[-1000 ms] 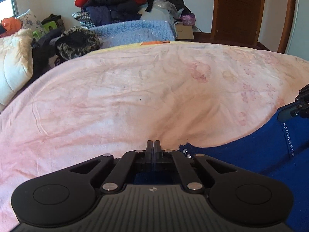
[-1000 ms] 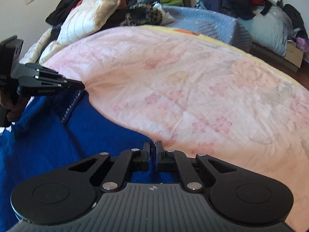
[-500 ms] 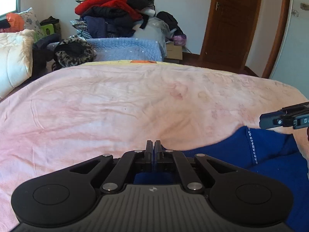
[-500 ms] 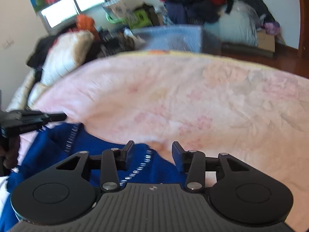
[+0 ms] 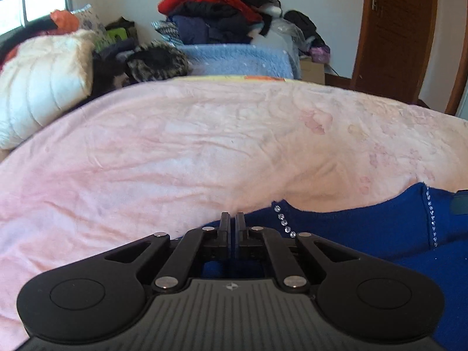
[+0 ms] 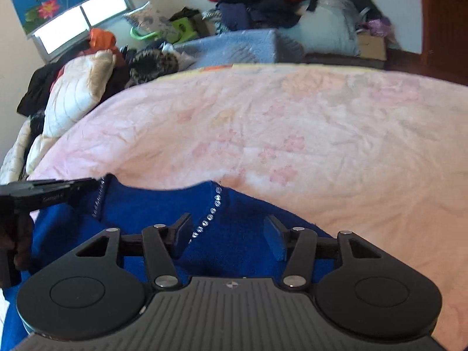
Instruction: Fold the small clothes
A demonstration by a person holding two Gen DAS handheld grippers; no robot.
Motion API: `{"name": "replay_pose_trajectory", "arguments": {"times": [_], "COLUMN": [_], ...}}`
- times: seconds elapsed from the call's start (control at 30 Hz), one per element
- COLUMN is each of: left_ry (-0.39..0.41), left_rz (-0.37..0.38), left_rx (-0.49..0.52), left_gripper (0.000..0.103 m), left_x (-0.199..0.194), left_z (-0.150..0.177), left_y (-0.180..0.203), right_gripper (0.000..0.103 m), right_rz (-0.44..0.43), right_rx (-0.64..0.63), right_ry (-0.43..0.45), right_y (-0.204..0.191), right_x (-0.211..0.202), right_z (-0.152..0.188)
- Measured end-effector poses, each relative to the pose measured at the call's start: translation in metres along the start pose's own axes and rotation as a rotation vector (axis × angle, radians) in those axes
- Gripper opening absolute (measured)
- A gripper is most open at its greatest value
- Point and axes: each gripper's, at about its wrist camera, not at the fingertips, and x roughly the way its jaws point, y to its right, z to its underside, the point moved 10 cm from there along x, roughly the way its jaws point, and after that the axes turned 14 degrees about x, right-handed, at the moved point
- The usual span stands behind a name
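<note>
Garment [image 6: 152, 204]: one, deep blue, fuzzy, two rhinestone rows. Left gripper [image 5: 232, 222] pinches its edge; right gripper [image 6: 228, 234] just opened, fabric unpressed between.

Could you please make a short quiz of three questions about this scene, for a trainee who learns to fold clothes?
1. True or false: the right gripper has its jaws closed on the blue garment.
2. Which gripper is pinching cloth? A. the left gripper B. the right gripper C. neither
3. Fill in: the garment lies on a ____ bedspread.

Key:
1. False. Its jaws have just been opening; the garment lies between them, but the pads do not press it.
2. A. Its jaws are shut at the garment's edge, by a row of rhinestones.
3. Pink.
</note>
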Motion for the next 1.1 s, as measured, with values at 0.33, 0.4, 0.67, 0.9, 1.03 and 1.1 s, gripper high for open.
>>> {"name": "replay_pose_trajectory", "arguments": {"times": [0.33,0.4,0.67,0.9,1.03,1.1], "left_ry": [0.327,0.269,0.066,0.001,-0.022,-0.050], "left_rz": [-0.122,-0.156,-0.075,0.059,0.162,0.236], "left_rx": [-0.293,-0.369,-0.749,-0.614,-0.541,-0.527], "left_gripper": [0.101,0.101,0.101,0.101,0.101,0.101], "left_x": [-0.225,-0.245,-0.296,-0.311,-0.316,-0.316], "left_z": [0.125,0.168,0.306,0.326,0.325,0.325], "left_y": [-0.076,-0.087,-0.095,-0.035,-0.009,0.001], "right_gripper": [0.079,0.079,0.080,0.080,0.081,0.083], "right_rz": [-0.206,-0.180,-0.232,-0.237,-0.225,-0.253], "right_rx": [0.095,0.155,0.397,0.485,0.492,0.543], "right_ry": [-0.055,-0.083,-0.270,-0.294,-0.318,-0.344], "right_y": [0.016,0.031,0.047,0.044,0.042,0.044], "right_x": [-0.177,-0.197,-0.247,-0.267,-0.277,-0.279], "right_z": [0.130,0.163,0.262,0.297,0.311,0.318]}}
